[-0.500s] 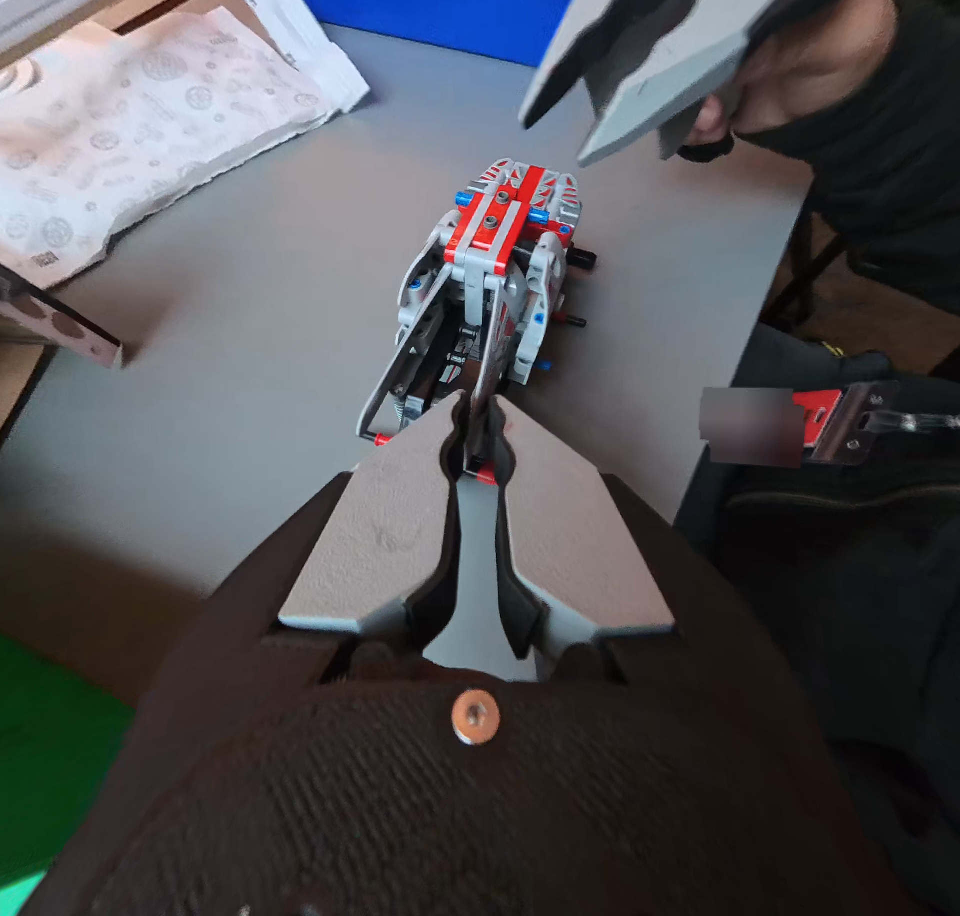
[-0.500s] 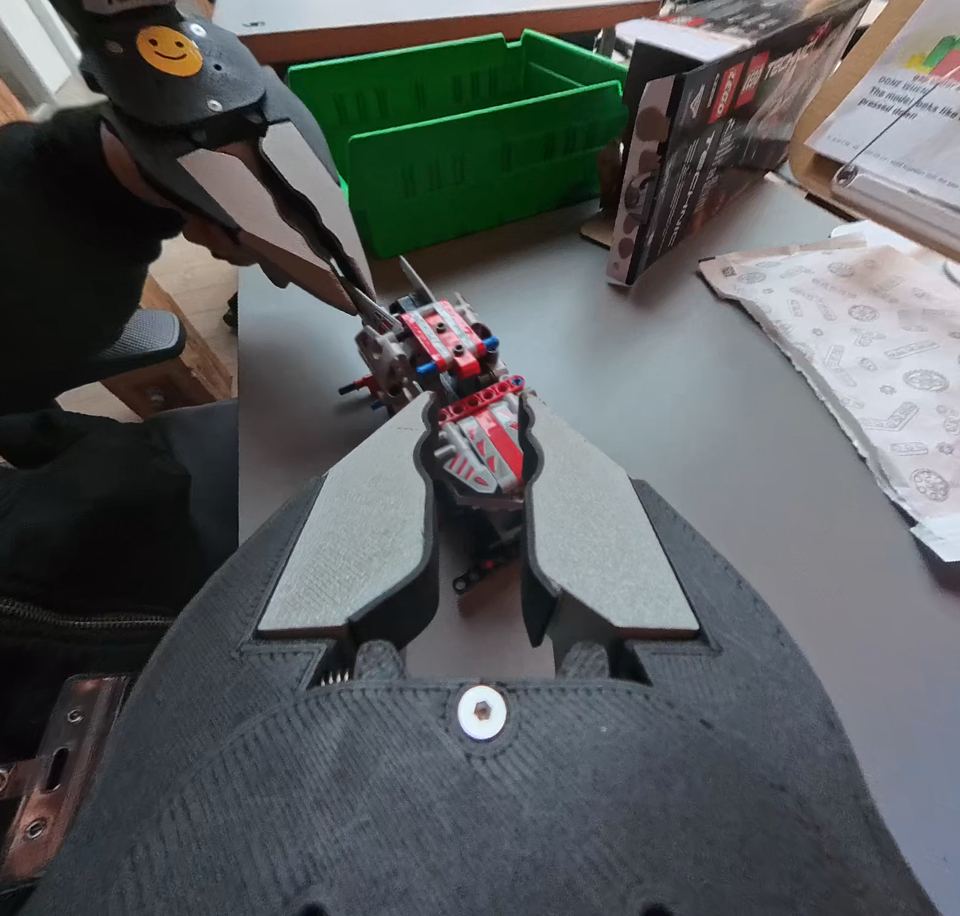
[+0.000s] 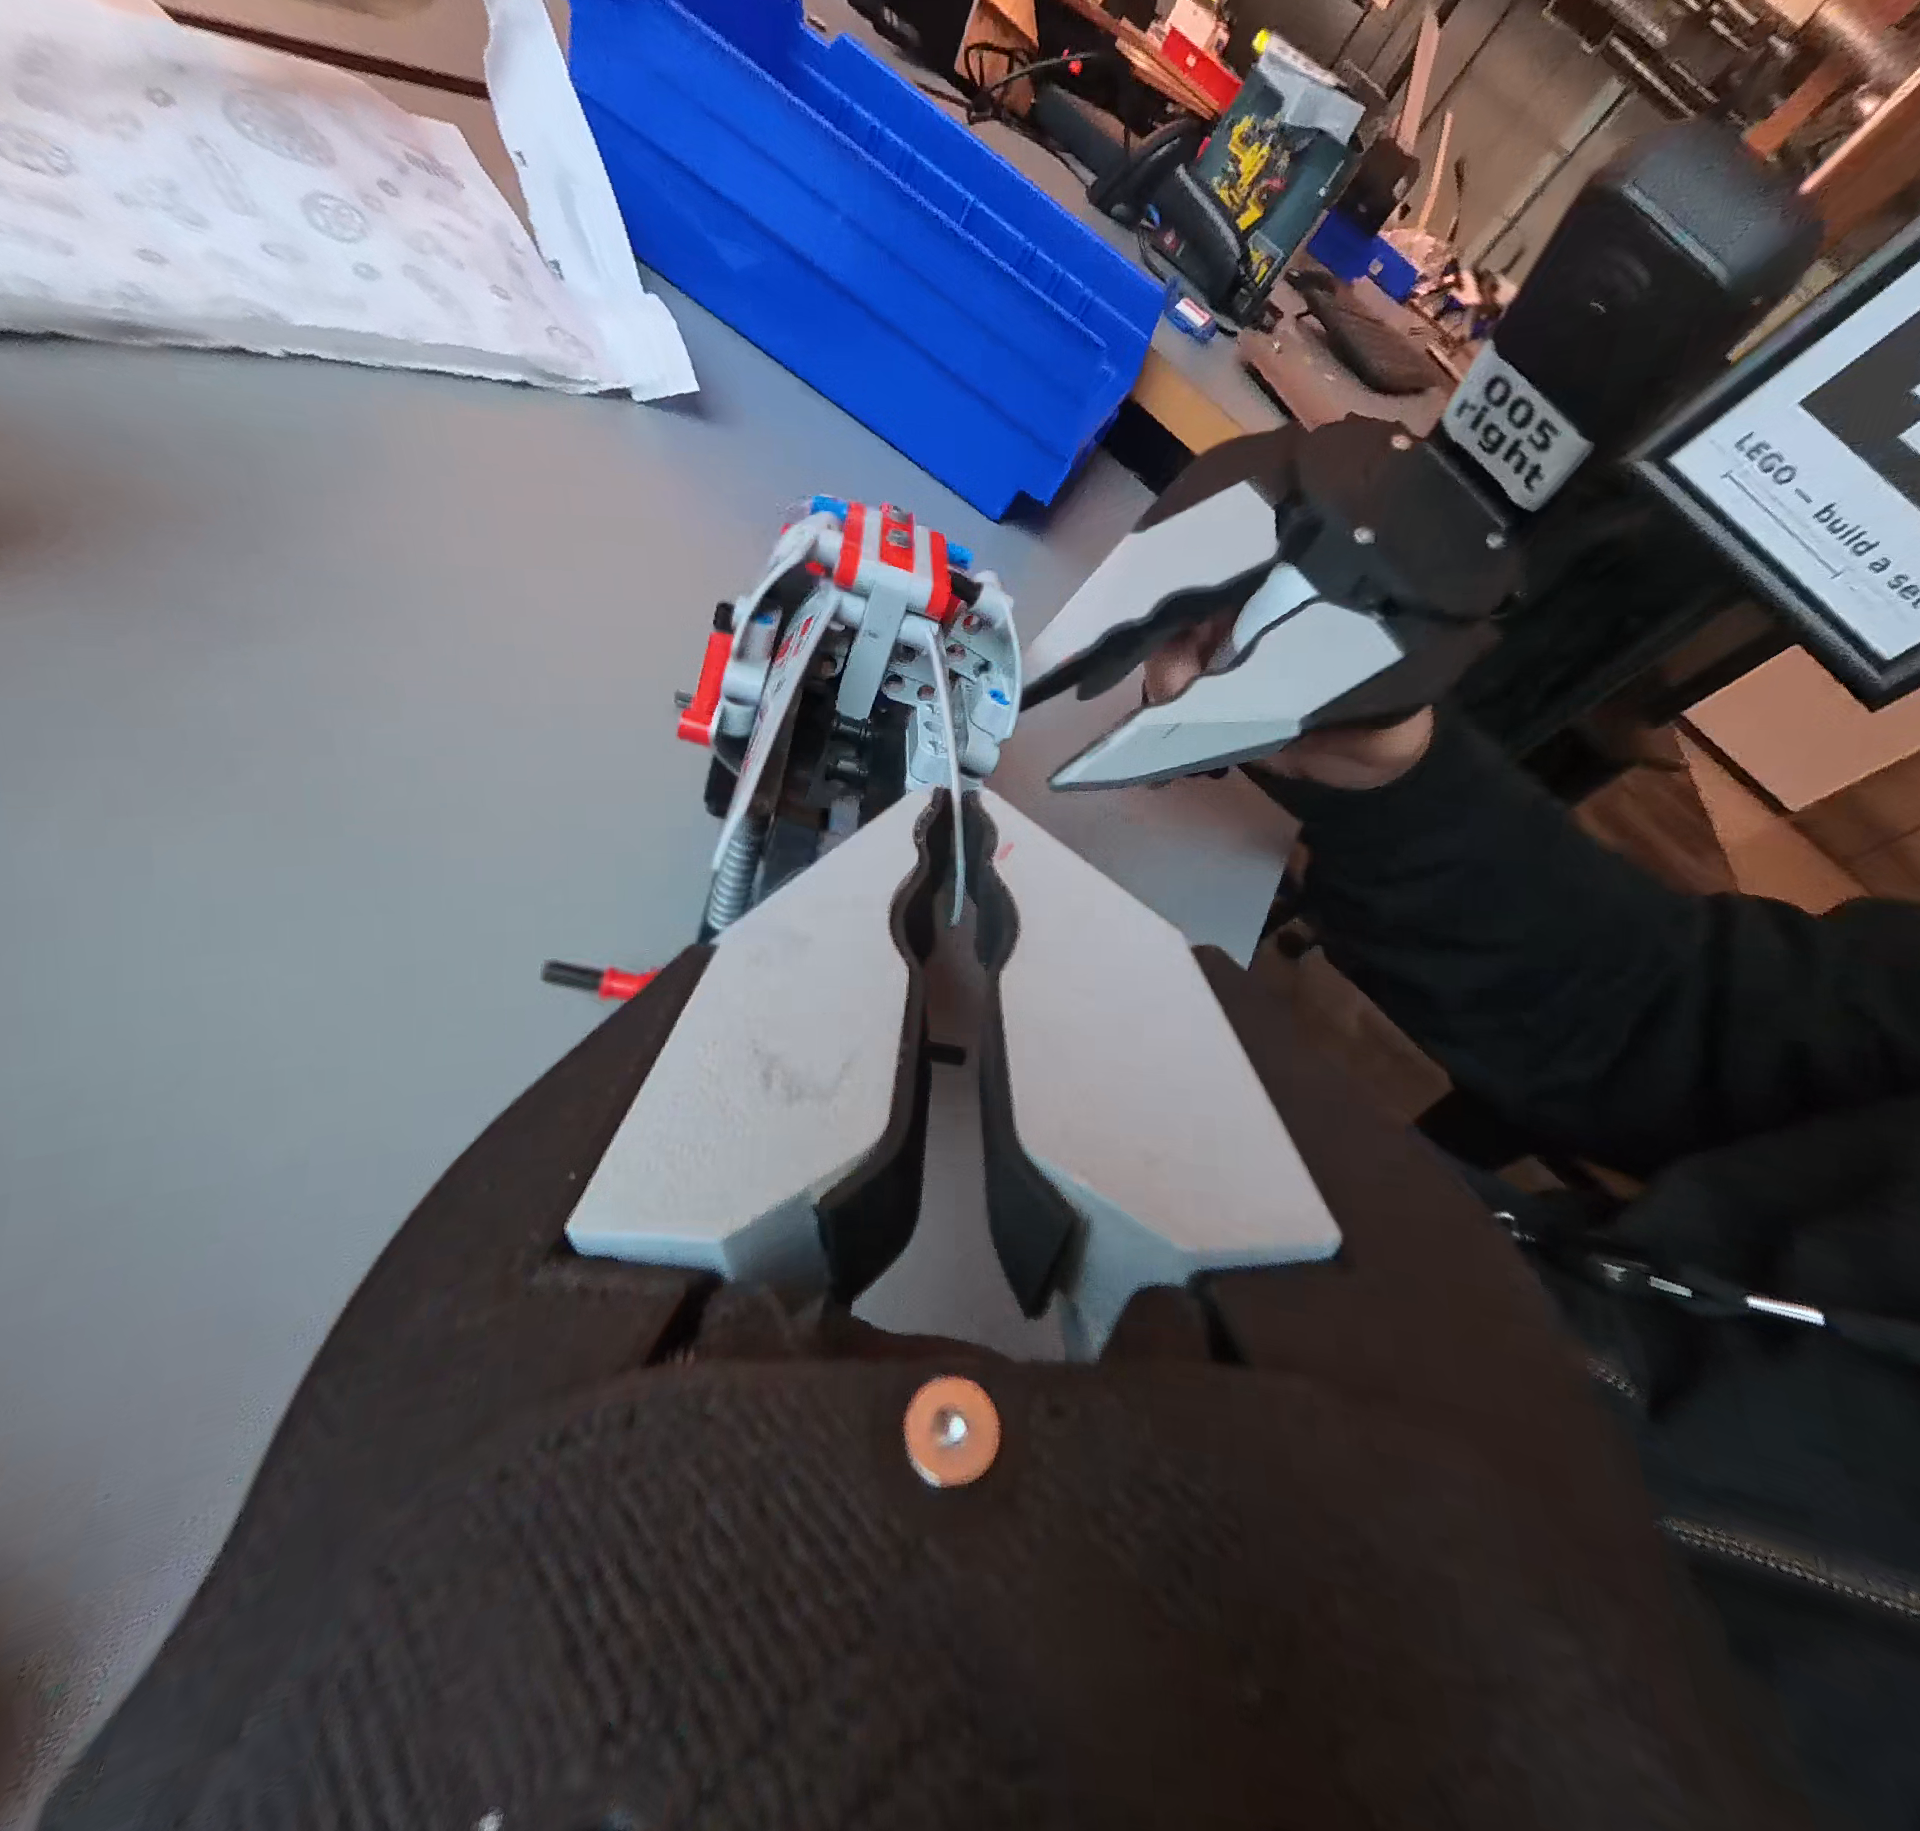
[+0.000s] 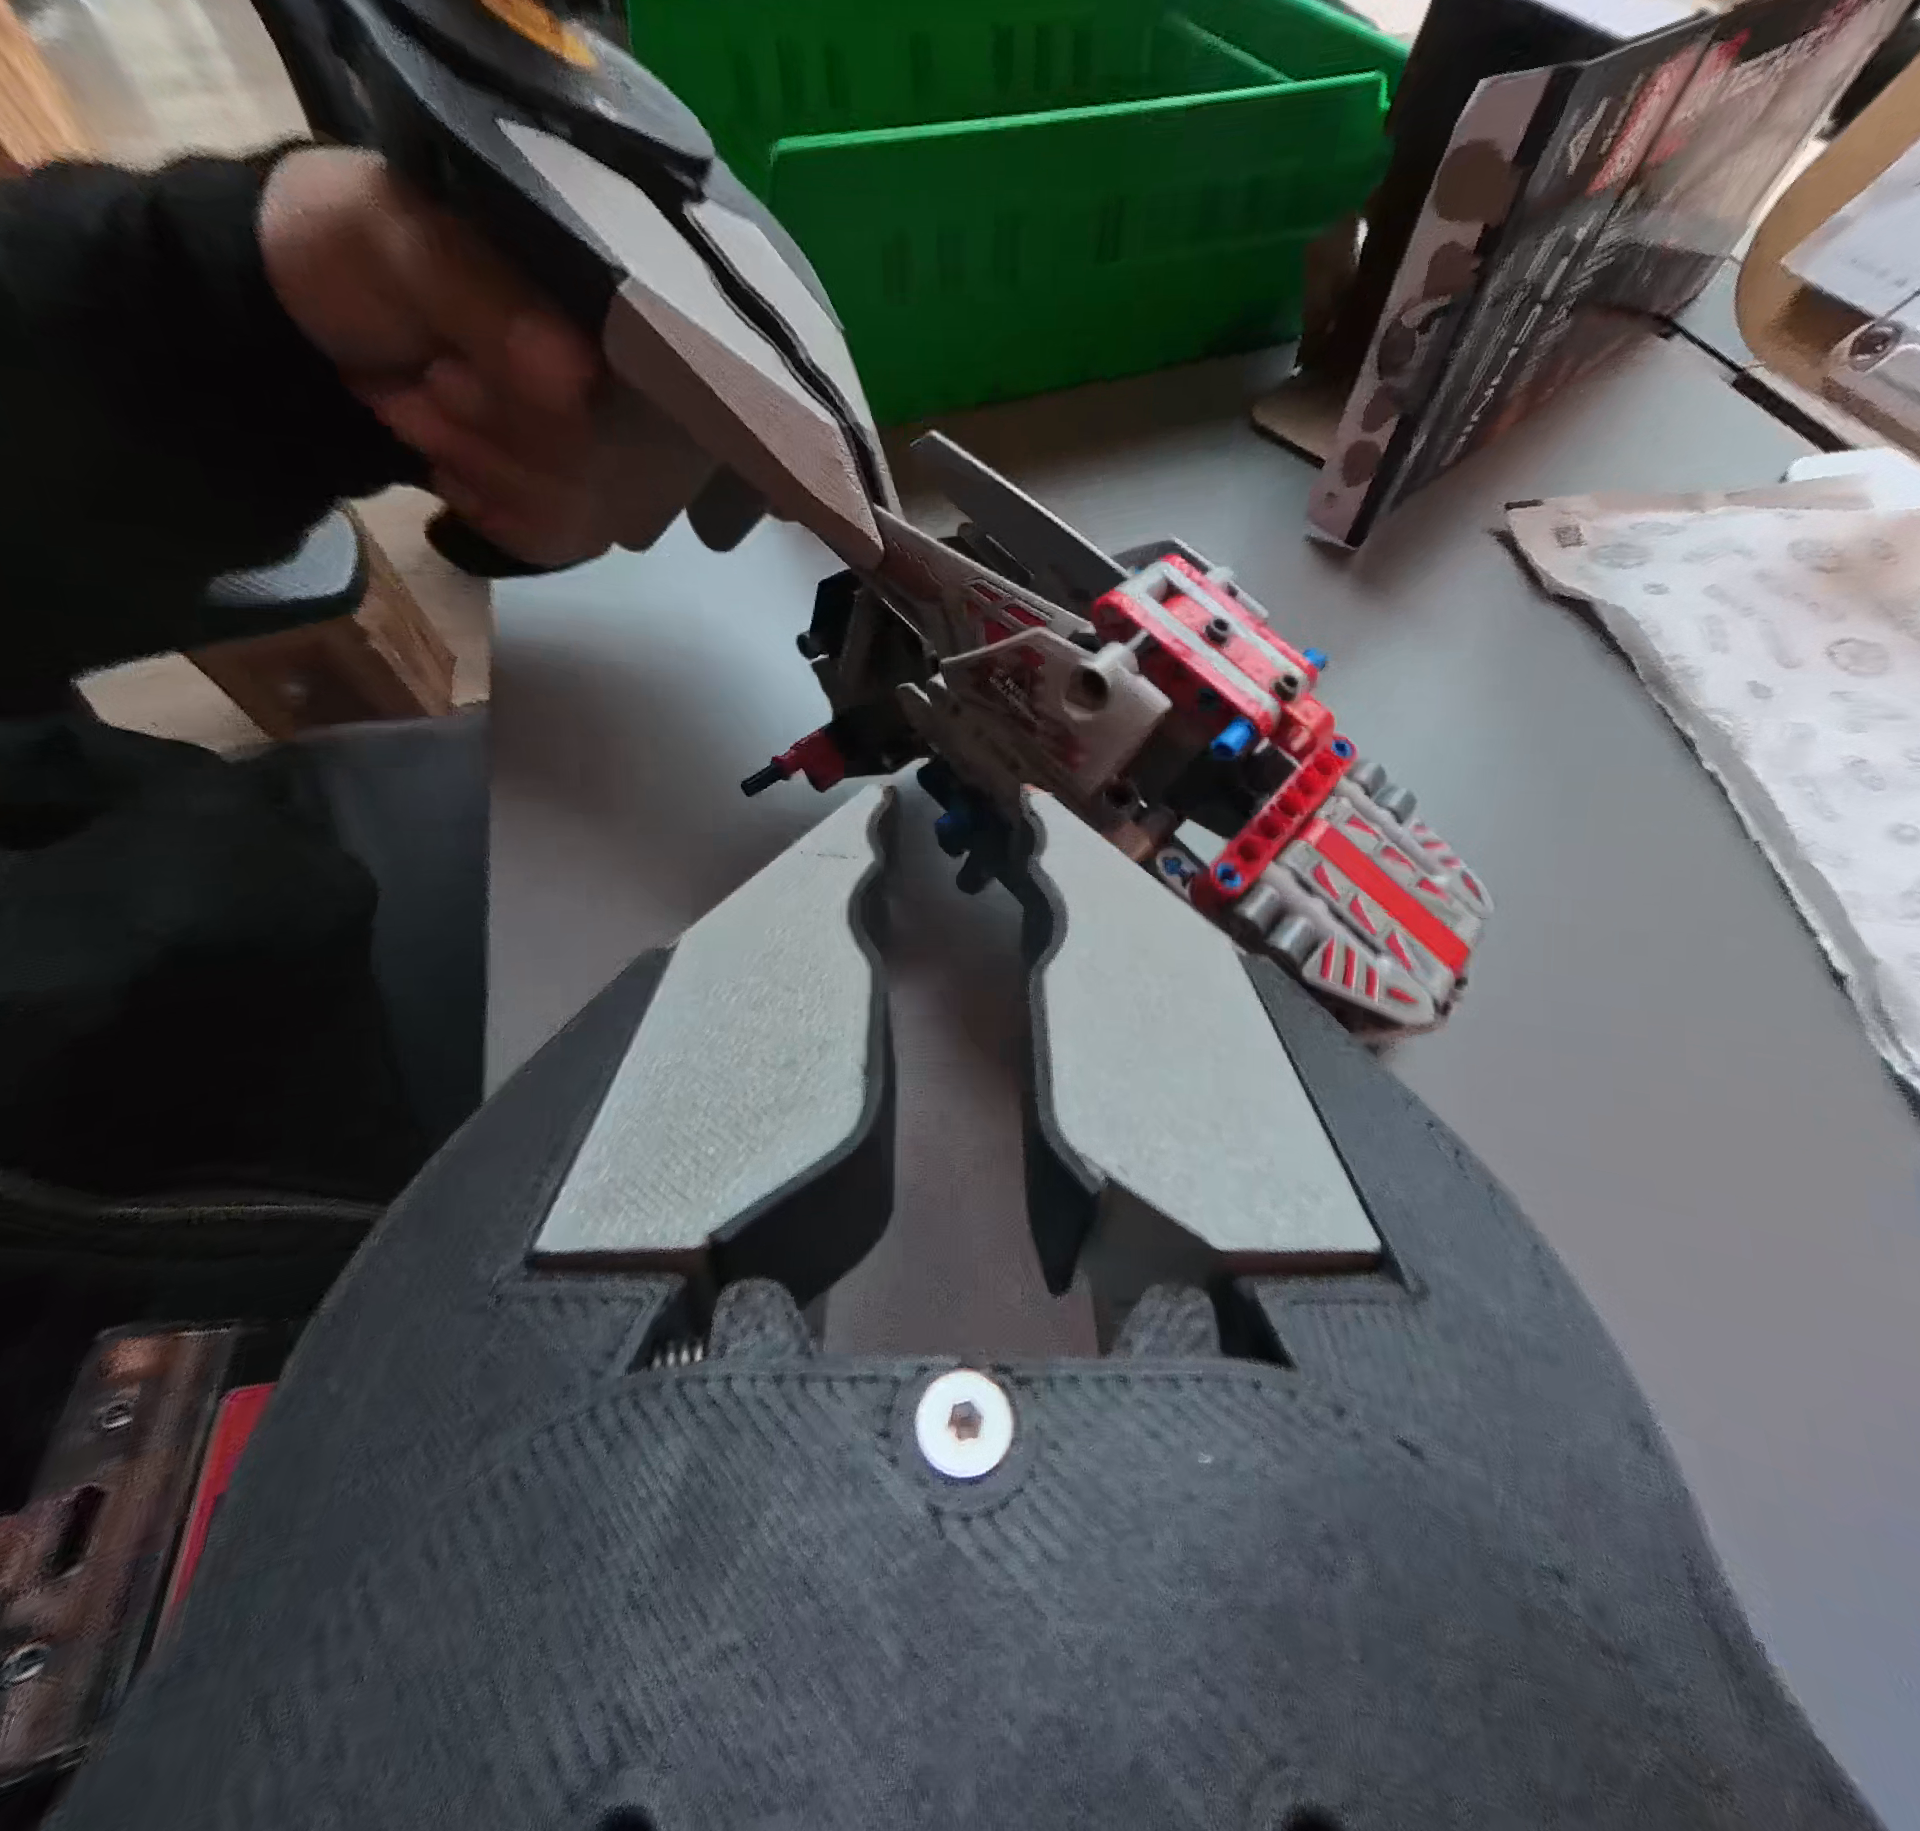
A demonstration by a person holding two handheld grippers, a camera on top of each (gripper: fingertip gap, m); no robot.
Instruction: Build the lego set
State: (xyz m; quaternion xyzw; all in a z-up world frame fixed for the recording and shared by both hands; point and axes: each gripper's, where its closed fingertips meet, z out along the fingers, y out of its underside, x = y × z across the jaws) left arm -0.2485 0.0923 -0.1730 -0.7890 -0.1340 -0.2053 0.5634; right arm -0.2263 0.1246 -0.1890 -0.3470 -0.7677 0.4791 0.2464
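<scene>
Left gripper (image 3: 951, 846) fingers pinch thin grey rear panel of lego model (image 4: 1122, 732), now lifted and tilted off grey table (image 3: 312, 638), frame centre. Right gripper (image 4: 956, 836) has let go of nose, fingers parted, empty, just beneath model. Likely regrasp ahead.

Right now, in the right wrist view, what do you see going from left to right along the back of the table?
Left hand-held gripper → green bin → dark lego box → patterned paper bag.
</scene>
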